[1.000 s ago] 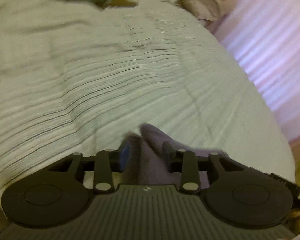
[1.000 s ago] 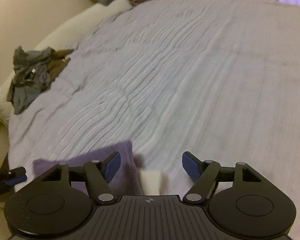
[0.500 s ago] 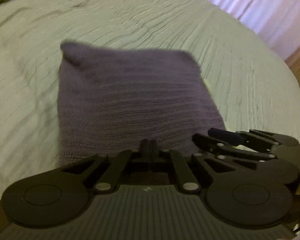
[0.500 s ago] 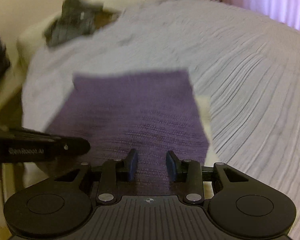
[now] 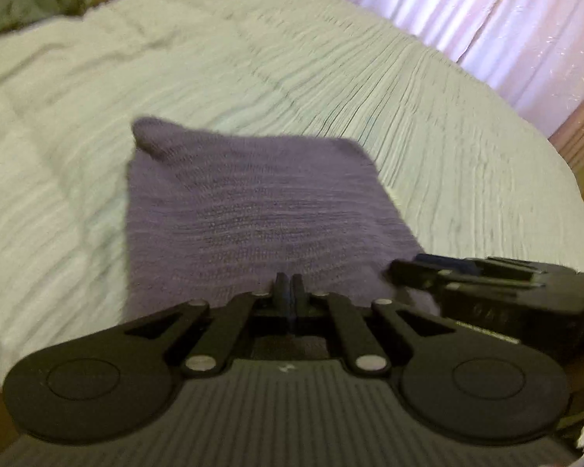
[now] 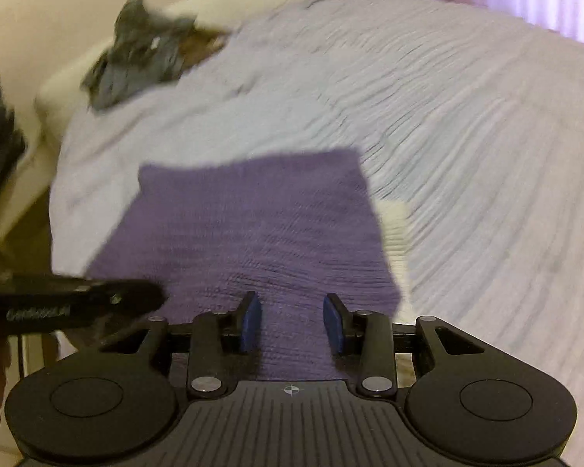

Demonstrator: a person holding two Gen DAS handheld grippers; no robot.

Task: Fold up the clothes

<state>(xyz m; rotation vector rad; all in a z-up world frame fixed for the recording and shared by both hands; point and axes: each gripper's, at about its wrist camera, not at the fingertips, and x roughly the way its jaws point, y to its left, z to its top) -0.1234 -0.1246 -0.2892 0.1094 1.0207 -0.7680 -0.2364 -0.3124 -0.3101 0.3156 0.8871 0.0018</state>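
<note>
Across the near end of the bed (image 5: 370, 78), a purple knitted garment (image 5: 253, 210) now lies spread in a rough rectangle; a second ago only a bunched corner of it showed at the jaws. The left gripper (image 5: 290, 295) has gone from partly open to fully pinched on the near hem, and the right gripper (image 6: 292, 323) has narrowed from wide to about halfway, with a thick band of the same hem between its pads, seemingly gripped. Both grips look set, so I judge the cloth is laid out and ready for a fold away from the person.

Its far left corner (image 5: 152, 132) curls up, while the right edge partly covers a pale folded item (image 6: 395, 229). Beyond, the ribbed bedspread lies bare up to a dark clothes heap (image 6: 144, 46) near the pillows, well apart. The bed's left edge and the curtain (image 5: 486, 19) side bound the room.
</note>
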